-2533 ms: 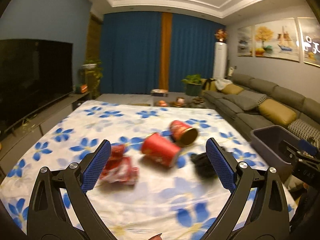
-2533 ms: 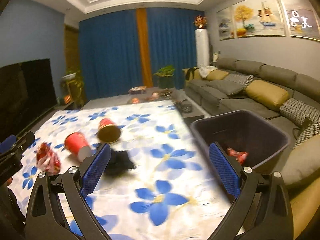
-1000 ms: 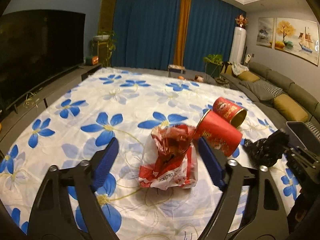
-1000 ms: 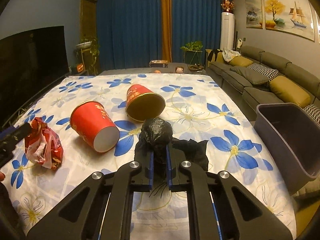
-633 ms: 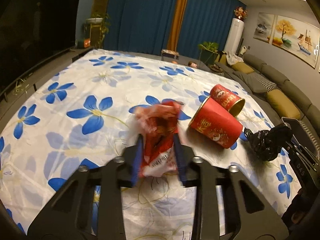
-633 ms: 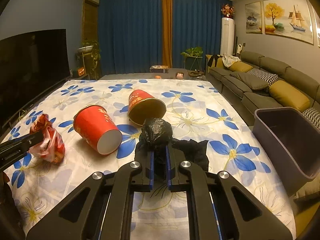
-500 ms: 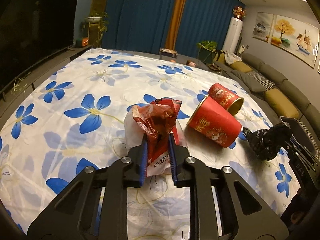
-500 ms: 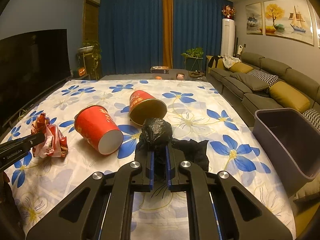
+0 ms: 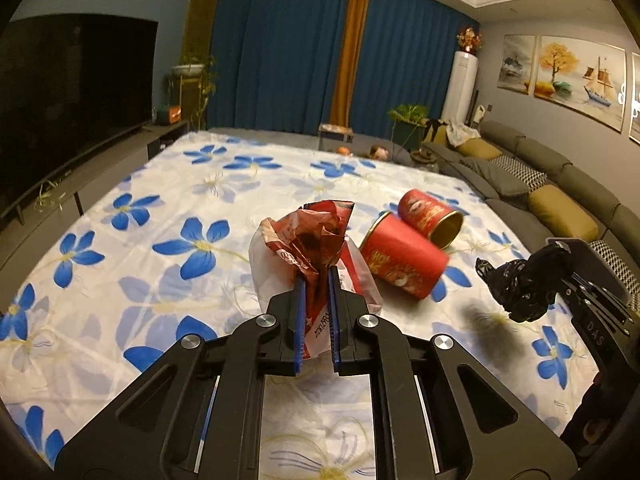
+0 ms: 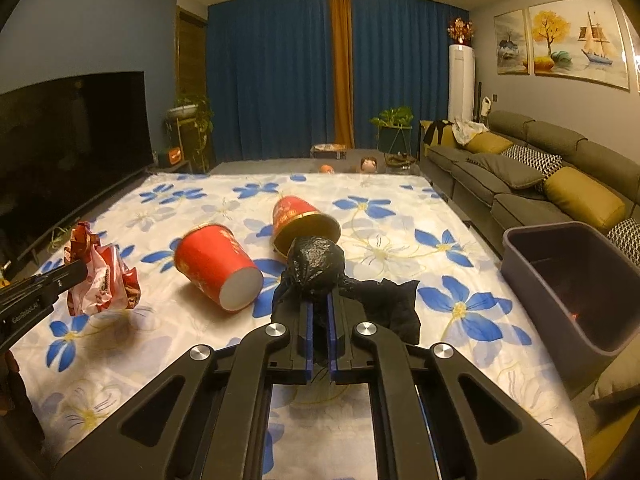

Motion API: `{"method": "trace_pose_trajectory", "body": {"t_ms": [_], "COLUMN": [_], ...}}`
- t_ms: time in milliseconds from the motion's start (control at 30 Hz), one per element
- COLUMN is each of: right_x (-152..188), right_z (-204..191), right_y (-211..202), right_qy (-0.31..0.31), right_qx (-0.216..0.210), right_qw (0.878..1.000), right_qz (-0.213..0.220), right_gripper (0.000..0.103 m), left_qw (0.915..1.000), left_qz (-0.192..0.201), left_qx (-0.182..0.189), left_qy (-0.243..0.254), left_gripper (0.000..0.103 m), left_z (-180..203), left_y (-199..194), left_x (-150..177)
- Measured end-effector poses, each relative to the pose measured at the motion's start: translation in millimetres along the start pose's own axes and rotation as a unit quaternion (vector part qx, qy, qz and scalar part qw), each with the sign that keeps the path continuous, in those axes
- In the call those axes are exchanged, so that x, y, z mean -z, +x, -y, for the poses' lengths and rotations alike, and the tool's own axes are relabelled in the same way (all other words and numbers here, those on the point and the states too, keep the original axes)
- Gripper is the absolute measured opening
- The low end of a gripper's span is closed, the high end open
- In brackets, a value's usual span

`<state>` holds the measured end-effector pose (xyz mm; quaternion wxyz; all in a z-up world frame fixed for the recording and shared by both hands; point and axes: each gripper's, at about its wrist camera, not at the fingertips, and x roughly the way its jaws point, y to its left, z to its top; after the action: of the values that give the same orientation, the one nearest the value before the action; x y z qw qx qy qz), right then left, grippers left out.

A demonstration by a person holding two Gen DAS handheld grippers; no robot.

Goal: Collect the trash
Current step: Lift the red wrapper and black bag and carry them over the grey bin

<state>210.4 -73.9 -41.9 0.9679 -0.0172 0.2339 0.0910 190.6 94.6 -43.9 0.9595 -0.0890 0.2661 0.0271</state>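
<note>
Both tools point forward and somewhat downward over a bench covered in a white cloth with blue flowers (image 9: 192, 248). In the left wrist view the left tool (image 9: 316, 280) fills the lower centre, its jaws closing, blue pads pressed on a crumpled red and white snack wrapper (image 9: 312, 240) that rises above the fingertips. In the right wrist view the right tool (image 10: 319, 300) sits at lower centre, clamped tight on a black plastic bag (image 10: 316, 264), whose knotted bulge stands above the pads while a loose flap spreads to the right. Two red paper cups lie on their sides mid-frame: the nearer cup (image 10: 216, 264) with its white mouth turned toward the right camera, the farther cup (image 10: 300, 220) just behind the bag's bulge, its gold inside showing. In the left view the two cups appear to touch, right of the wrapper. A dark plastic bin (image 10: 568, 280) stands off the bench's right edge, near a grey sofa (image 10: 540, 176) with mustard cushions; only the right view shows its inside, where something red glints low down. Each view catches the other tool at its edge: the bag at centre right of the left view, the wrapper at centre left of the right view. A dark television (image 9: 72, 92) occupies the upper left, blue curtains (image 9: 280, 48) the top centre.
</note>
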Motion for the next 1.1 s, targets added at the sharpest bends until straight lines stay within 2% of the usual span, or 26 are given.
{"method": "trace_pose_trajectory", "body": {"t_ms": [467, 1100], "right_x": [-5, 1], "right_z": [10, 47], "right_y": [-62, -100], "right_qy": [-0.002, 0.008], "right_qx": [-0.026, -0.007], "right_qw": [0.999, 0.999], "right_qz": [0.035, 0.049], "right_gripper": [0.006, 0.006], "left_qw": [0.9981, 0.9919], "left_qz": [0.044, 0.059], "left_qx": [0.025, 0.077], "left_qy": [0.037, 0.082], "left_gripper": [0.009, 0.009], "left_z": [44, 116], "left_y": [-49, -72], "left_x": [-4, 1]}}
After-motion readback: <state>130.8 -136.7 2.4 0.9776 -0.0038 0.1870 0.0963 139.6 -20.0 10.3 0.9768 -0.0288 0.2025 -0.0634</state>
